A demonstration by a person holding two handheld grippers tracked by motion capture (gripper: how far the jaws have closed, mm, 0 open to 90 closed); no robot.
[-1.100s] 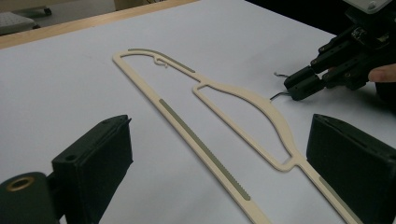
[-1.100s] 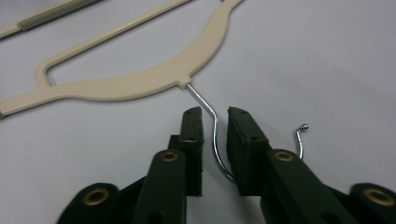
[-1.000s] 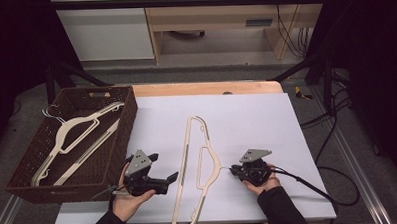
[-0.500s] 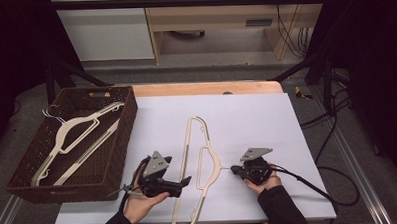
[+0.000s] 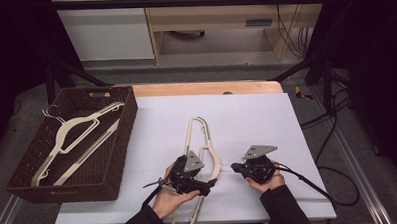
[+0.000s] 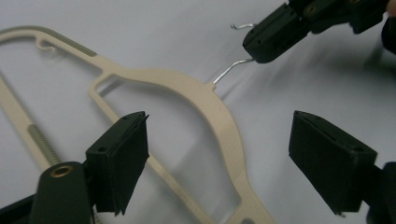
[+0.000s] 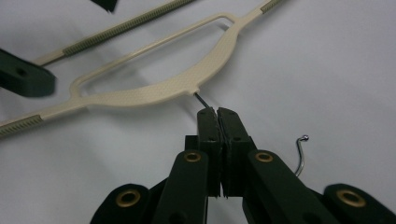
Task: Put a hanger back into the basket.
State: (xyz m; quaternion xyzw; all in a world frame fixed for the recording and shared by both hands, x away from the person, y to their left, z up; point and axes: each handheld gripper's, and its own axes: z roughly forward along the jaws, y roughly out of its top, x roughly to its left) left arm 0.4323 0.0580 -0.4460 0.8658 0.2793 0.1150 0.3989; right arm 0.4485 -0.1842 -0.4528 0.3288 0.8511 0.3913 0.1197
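Right gripper (image 7: 218,116): clamped tight on the metal hook wire (image 7: 201,101) of the cream plastic hanger (image 5: 202,157), so it is pinned.
Left gripper (image 6: 219,154): held wide apart over the hanger's shoulder, nothing grasped, apparently readied for a second hold.

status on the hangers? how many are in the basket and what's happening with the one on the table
Done: at least one cream hanger lies in the wicker basket; the exact count is unclear. In hand: the right gripper is shut on the metal hook of the hanger on the table, while the left gripper is open over its shoulder. Left, likely: close the left gripper, then lift that hanger into the basket.
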